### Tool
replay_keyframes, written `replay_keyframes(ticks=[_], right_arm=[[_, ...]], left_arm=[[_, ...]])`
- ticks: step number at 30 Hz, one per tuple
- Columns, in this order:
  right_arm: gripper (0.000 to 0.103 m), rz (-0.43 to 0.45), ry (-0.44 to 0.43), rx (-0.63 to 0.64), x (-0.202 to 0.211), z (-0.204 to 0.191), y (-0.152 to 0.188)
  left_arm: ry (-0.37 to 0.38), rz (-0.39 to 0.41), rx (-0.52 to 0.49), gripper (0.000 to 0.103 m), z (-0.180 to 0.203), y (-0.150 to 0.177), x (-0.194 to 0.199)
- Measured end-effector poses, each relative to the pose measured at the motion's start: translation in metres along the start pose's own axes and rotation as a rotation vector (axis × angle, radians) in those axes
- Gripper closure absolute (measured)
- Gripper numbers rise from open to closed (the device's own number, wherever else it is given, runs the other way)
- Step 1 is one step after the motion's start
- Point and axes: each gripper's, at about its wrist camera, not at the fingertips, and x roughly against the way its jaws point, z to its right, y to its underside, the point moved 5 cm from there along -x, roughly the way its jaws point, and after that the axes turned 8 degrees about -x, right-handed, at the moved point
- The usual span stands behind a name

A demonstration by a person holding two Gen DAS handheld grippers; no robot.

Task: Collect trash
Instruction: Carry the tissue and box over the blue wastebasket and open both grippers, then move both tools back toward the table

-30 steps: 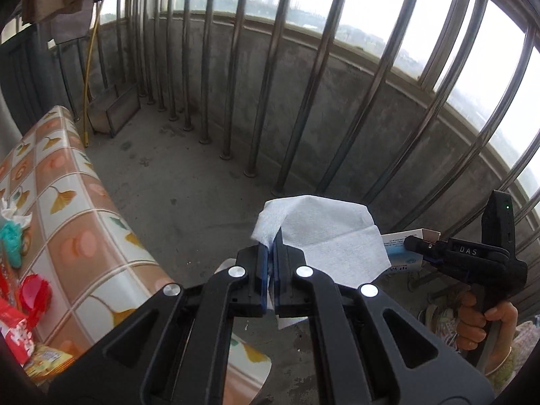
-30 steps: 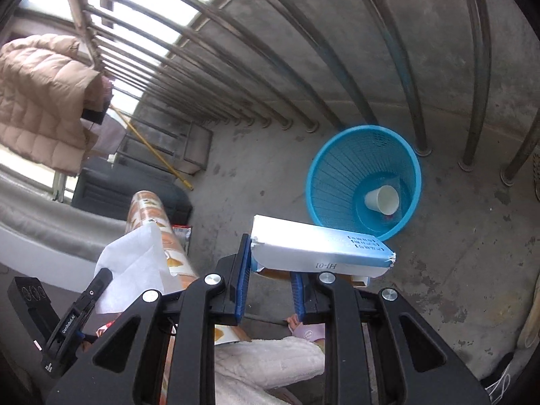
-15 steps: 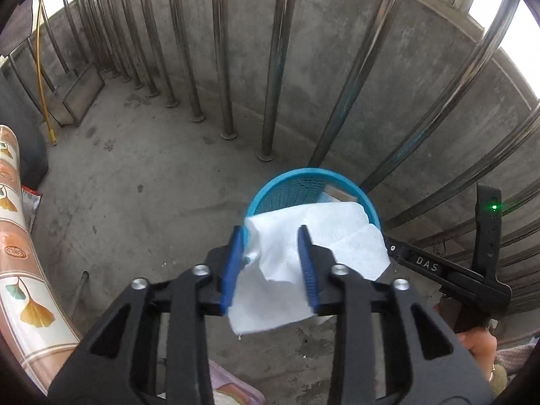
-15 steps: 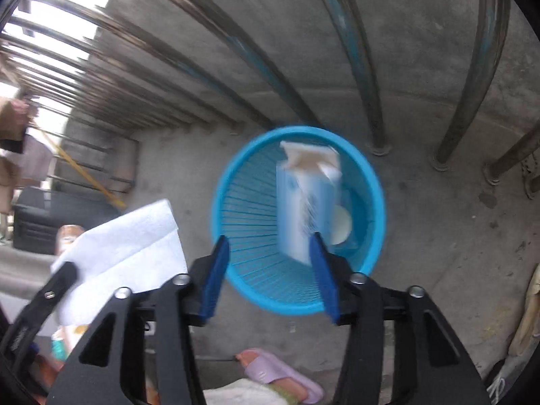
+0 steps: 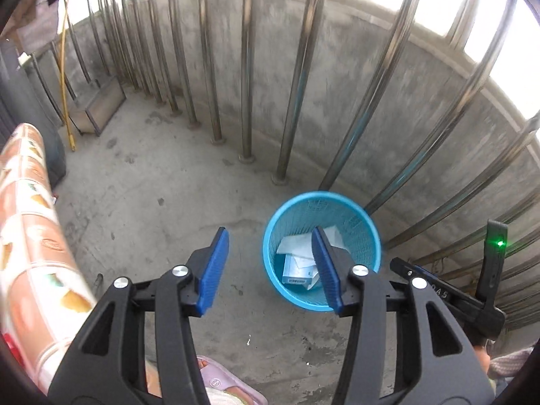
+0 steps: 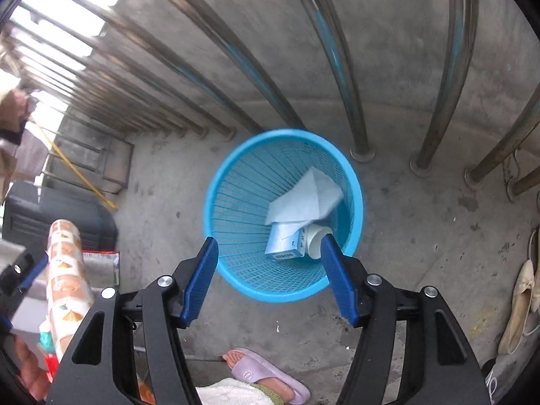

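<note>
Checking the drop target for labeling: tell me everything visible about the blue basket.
The blue basket is a round, light-blue plastic wastebasket with slatted mesh walls and a solid rim, tapering toward its base. It stands upright on the bare concrete floor, close to the metal railing bars. Inside lie a white tissue, a pale-blue carton beneath it, and a white paper cup. Neither hand-held gripper touches it.

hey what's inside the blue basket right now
Inside the blue basket: a white tissue lying over a pale blue box, beside a white cup. Anything beneath them is hidden.
</note>
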Motion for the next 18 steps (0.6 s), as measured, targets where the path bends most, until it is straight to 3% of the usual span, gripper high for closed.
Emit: replay_keyframes(ticks=[6, 10, 14, 18], right_arm=[[0.021, 0.092, 0.013, 0.185, 0.059, -0.054, 0.021], [0.014, 0.150, 0.024, 0.326, 0.092, -0.097, 0.044], [0.007, 0.197, 0.026, 0.466, 0.115, -0.140, 0.076], [0.007, 0.244, 0.090, 0.602, 0.134, -0.183, 0.117]], left_arm=[[0.006, 0.108, 0.012, 0.034, -0.015, 0.024, 0.095], [-0.008, 0.161, 0.055, 0.030, -0.039, 0.060, 0.161], [-0.081, 0.225, 0.109, 0.028, -0.071, 0.103, 0.223], [-0.178, 0.278, 0.209, 0.027, -0.113, 0.156, 0.284]])
